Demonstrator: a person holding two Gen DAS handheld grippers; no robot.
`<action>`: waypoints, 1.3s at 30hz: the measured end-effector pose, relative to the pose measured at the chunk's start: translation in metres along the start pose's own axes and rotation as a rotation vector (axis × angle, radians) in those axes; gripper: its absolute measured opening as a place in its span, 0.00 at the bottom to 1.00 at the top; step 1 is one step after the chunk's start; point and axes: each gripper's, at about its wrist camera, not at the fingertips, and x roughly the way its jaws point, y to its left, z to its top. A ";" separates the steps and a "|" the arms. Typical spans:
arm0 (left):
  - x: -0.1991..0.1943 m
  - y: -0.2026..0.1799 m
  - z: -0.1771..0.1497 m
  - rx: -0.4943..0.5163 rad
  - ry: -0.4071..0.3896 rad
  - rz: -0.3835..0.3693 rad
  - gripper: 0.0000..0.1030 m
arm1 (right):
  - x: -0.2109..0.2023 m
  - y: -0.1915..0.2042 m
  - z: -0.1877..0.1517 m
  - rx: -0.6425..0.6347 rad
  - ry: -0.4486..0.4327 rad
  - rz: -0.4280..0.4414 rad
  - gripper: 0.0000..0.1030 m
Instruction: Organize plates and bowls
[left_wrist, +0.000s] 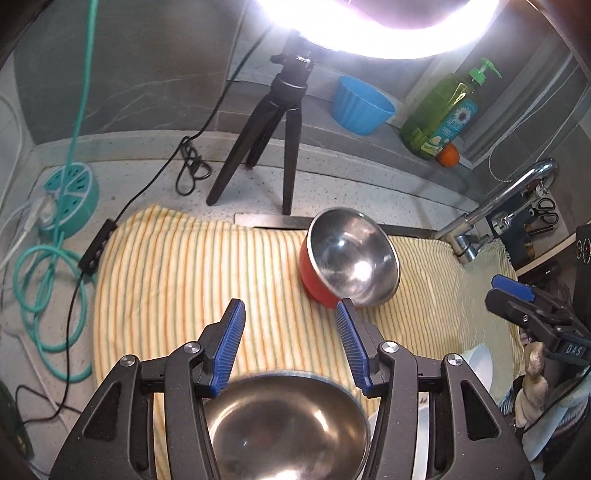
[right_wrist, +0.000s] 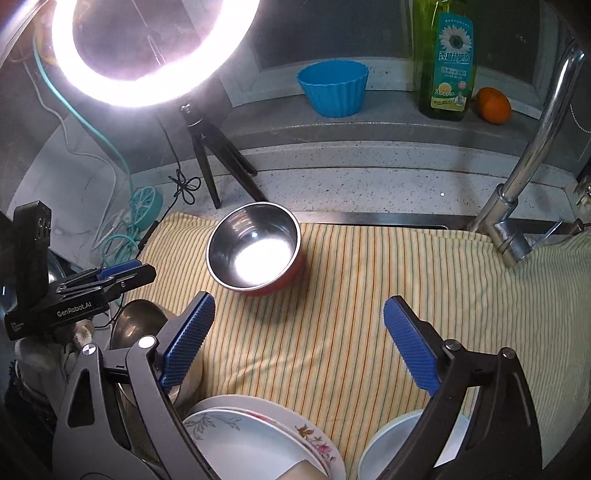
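Left hand-held gripper (left_wrist: 290, 341): jaws part-open, nothing between the pads, plain steel bowl (left_wrist: 286, 428) just below; could clip its rim. Red-walled steel bowl (right_wrist: 255, 249) sits on striped towel (right_wrist: 351, 295). Right hand-held gripper (right_wrist: 295, 341): wide, empty, above flowered plates (right_wrist: 258, 435); descent risks chipping.

Open room is offered by the striped towel (right_wrist: 332, 314) around the red bowl (right_wrist: 255, 247); the far edge is blocked by the tripod (right_wrist: 214, 155) and faucet (right_wrist: 517, 206).
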 end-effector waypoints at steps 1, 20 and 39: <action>0.003 -0.002 0.003 0.005 -0.001 -0.001 0.49 | 0.005 -0.001 0.003 0.003 0.001 -0.009 0.84; 0.073 0.004 0.037 -0.093 0.123 -0.075 0.26 | 0.092 -0.025 0.026 0.271 0.144 0.134 0.43; 0.084 -0.005 0.040 -0.065 0.127 -0.074 0.09 | 0.115 -0.021 0.029 0.277 0.170 0.144 0.10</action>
